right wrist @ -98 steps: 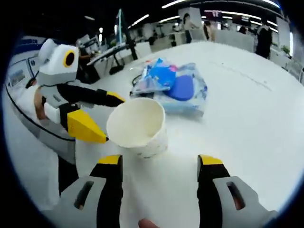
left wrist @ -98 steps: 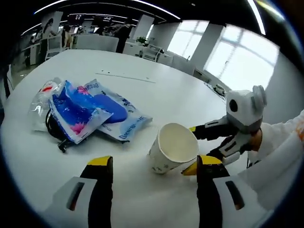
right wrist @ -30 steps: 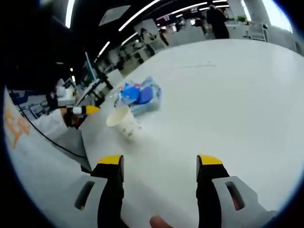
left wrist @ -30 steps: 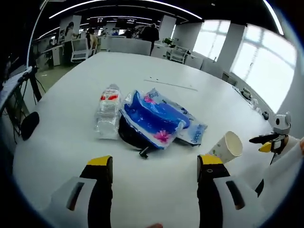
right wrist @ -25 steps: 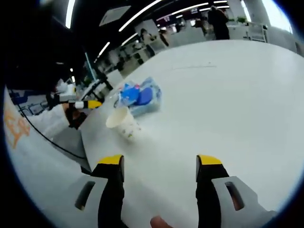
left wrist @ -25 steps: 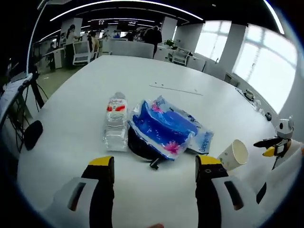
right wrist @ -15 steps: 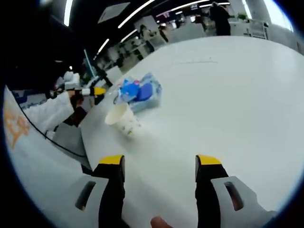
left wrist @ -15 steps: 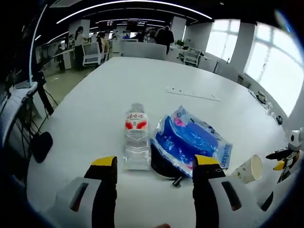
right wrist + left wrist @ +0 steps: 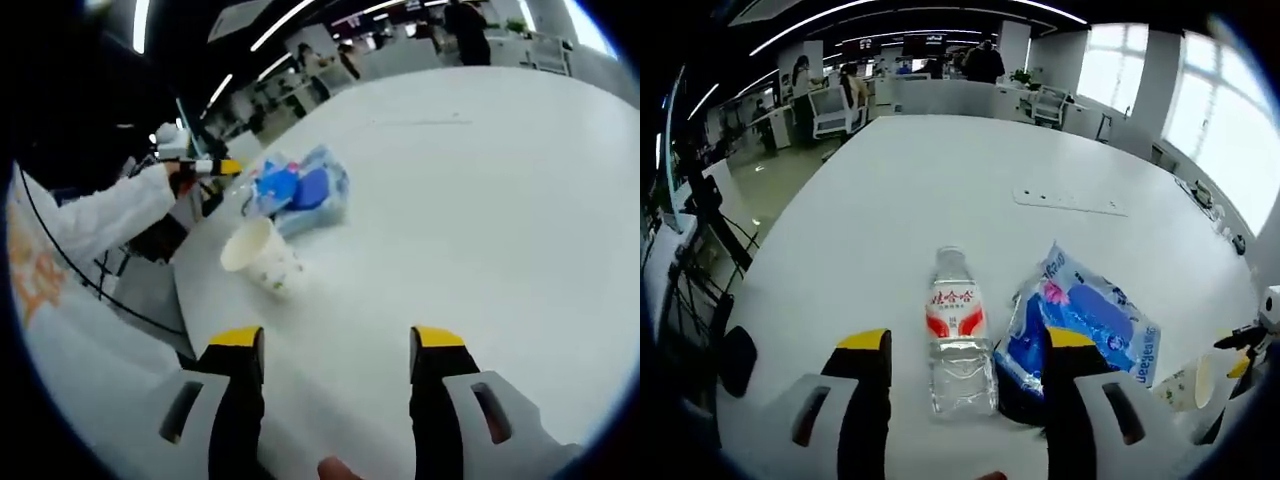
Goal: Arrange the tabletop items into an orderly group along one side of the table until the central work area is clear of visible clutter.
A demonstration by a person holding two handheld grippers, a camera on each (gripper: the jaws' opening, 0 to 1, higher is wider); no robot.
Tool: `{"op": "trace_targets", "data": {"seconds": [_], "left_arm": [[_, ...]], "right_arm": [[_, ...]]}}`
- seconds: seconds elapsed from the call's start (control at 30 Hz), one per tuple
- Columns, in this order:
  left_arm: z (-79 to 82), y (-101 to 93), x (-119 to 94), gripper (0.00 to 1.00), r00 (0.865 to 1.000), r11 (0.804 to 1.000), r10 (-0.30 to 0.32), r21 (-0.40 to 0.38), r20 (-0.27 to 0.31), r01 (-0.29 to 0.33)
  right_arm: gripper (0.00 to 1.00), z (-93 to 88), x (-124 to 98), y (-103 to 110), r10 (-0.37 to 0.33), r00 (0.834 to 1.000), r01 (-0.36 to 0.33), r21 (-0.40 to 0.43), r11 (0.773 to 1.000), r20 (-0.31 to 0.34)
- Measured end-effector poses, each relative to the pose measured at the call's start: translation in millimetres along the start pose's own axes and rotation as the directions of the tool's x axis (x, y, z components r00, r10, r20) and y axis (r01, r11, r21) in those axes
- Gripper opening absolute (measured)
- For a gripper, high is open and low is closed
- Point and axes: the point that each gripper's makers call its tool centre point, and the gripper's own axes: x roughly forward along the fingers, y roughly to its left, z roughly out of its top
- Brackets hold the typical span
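A clear water bottle with a red label lies on the white table, its base between the tips of my left gripper, which is open and not touching it. Right of the bottle lie blue plastic packets over a black item. A paper cup lies tipped at the lower right. In the right gripper view the cup lies ahead and to the left of my open, empty right gripper. Beyond the cup are the blue packets, with the left gripper just behind them.
A flat grey strip lies farther out on the table. A dark rounded object sits by the table's left edge. Office chairs and desks stand beyond. A white sleeve reaches in along the table's edge.
The left gripper view has swung left and closed in, so the bottle now lies between its jaws. In the right gripper view the left gripper has moved behind the packets; the cup looks slightly nearer.
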Motion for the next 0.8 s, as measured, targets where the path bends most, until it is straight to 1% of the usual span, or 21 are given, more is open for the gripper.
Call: {"op": "trace_targets", "data": {"seconds": [0.1, 0.23, 0.27, 0.37, 0.4, 0.47, 0.53, 0.57, 0.63, 0.67, 0.73, 0.77, 0.8], "left_arm": [[4.7, 2.3, 13, 0.57, 1.0, 1.0, 0.003, -0.004, -0.011, -0.003], [7.4, 9.1, 32, 0.59, 0.999, 1.0, 0.023, -0.014, -0.038, -0.023], [8.0, 10.2, 38, 0.58, 0.998, 1.0, 0.025, -0.011, -0.049, -0.025], [12.6, 12.9, 52, 0.55, 0.999, 1.0, 0.022, -0.011, -0.05, -0.023], [12.6, 13.7, 57, 0.56, 0.998, 1.0, 0.015, -0.021, -0.063, -0.016], [15.0, 16.4, 65, 0.56, 0.997, 0.999, 0.017, -0.035, -0.072, -0.02], [19.8, 18.1, 70, 0.55, 0.998, 0.999, 0.021, -0.038, -0.065, -0.023], [23.5, 19.6, 74, 0.54, 0.998, 0.998, 0.026, -0.047, -0.059, -0.029], [30.1, 26.6, 80, 0.51, 0.997, 0.996, 0.06, -0.067, -0.049, -0.063], [31.2, 27.3, 81, 0.48, 0.997, 0.995, 0.061, -0.069, -0.049, -0.065], [36.2, 27.4, 87, 0.41, 0.997, 0.993, 0.049, -0.102, -0.057, -0.054], [38.6, 26.2, 92, 0.39, 0.997, 0.992, 0.041, -0.113, -0.065, -0.048], [39.9, 24.9, 95, 0.41, 0.997, 0.993, 0.037, -0.109, -0.07, -0.044]], "right_arm": [[0.57, -3.5, 5, 1, 0.007, 1.0, -0.007, 0.001, 1.0, -0.019], [0.57, -3.2, 12, 2, 0.017, 0.999, -0.017, 0.013, 1.0, -0.036], [0.57, -1.3, 14, 3, 0.02, 0.999, -0.02, 0.011, 1.0, -0.037], [0.56, 3.4, 18, 5, 0.032, 0.999, -0.032, 0.015, 0.999, -0.032], [0.56, 4.1, 20, 6, 0.038, 0.999, -0.038, 0.019, 0.999, -0.035], [0.56, 3.7, 23, 6, 0.045, 0.998, -0.044, 0.018, 0.999, -0.044], [0.56, 3.3, 25, 5, 0.047, 0.998, -0.046, 0.02, 0.999, -0.049], [0.56, 3.1, 25, 5, 0.048, 0.998, -0.047, 0.023, 0.999, -0.05], [0.55, 1.5, 28, 5, 0.053, 0.997, -0.051, 0.035, 0.998, -0.057], [0.54, -1.0, 31, 4, 0.054, 0.996, -0.051, 0.04, 0.998, -0.069], [0.53, -3.6, 33, 4, 0.057, 0.995, -0.054, 0.033, 0.998, -0.084], [0.53, -3.7, 34, 5, 0.058, 0.995, -0.056, 0.031, 0.998, -0.087], [0.53, -3.2, 36, 6, 0.063, 0.994, -0.06, 0.031, 0.998, -0.088]]}}
